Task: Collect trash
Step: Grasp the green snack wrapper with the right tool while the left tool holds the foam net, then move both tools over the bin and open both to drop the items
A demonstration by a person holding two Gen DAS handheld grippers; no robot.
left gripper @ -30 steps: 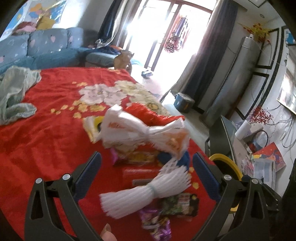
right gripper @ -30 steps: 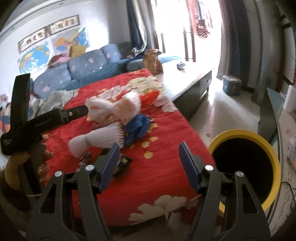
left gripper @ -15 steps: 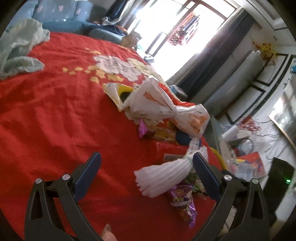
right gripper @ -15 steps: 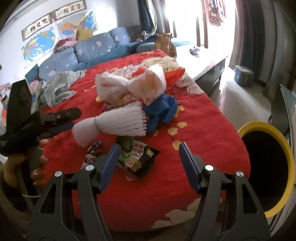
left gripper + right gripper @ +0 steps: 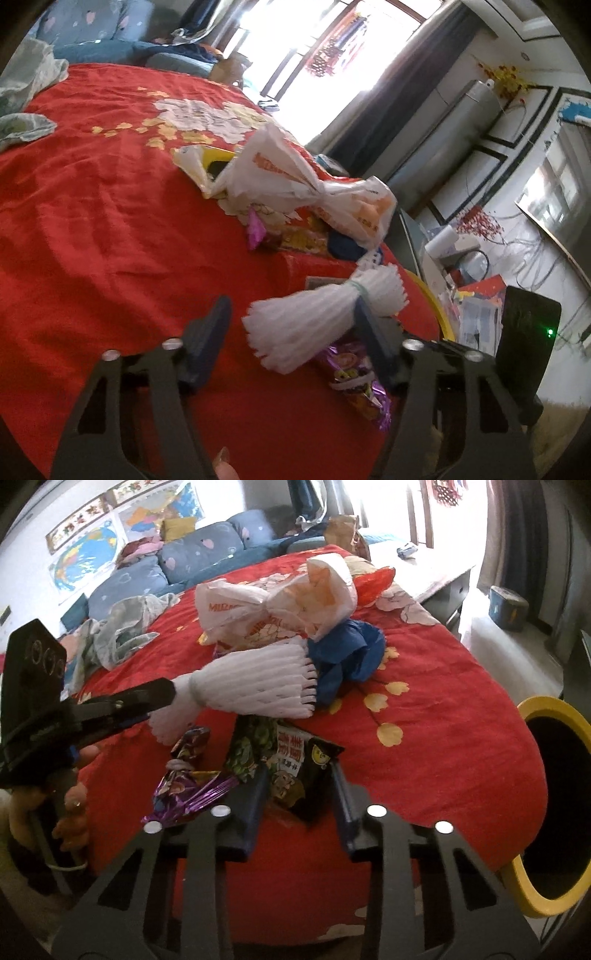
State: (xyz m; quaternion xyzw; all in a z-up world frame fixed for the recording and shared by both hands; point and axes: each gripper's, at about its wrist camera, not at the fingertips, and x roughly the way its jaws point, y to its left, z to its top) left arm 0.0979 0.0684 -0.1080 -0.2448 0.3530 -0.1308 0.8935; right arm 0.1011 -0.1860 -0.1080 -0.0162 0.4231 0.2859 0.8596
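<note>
A white foam net bundle (image 5: 314, 321) lies on the red cloth (image 5: 92, 240) between the fingers of my left gripper (image 5: 291, 328). Its jaws are closing; the right pad touches the tied neck, the left pad stands clear. In the right wrist view the left gripper (image 5: 147, 709) sits at the foam net bundle's (image 5: 258, 679) narrow end. My right gripper (image 5: 297, 797) is closing on a black and green snack packet (image 5: 295, 768), with both pads against its sides. A purple wrapper (image 5: 188, 775) lies just left of it.
A knotted white plastic bag (image 5: 273, 602) and a crumpled blue bag (image 5: 347, 657) lie behind the foam net. A yellow-rimmed black bin (image 5: 535, 812) stands off the table's right edge. A pale green cloth (image 5: 122, 631) lies at the far left. A sofa stands behind.
Both grippers sank towards the table and their jaws narrowed. The left now brackets the foam net; the right came down around the snack packet, whose edge has buckled up.
</note>
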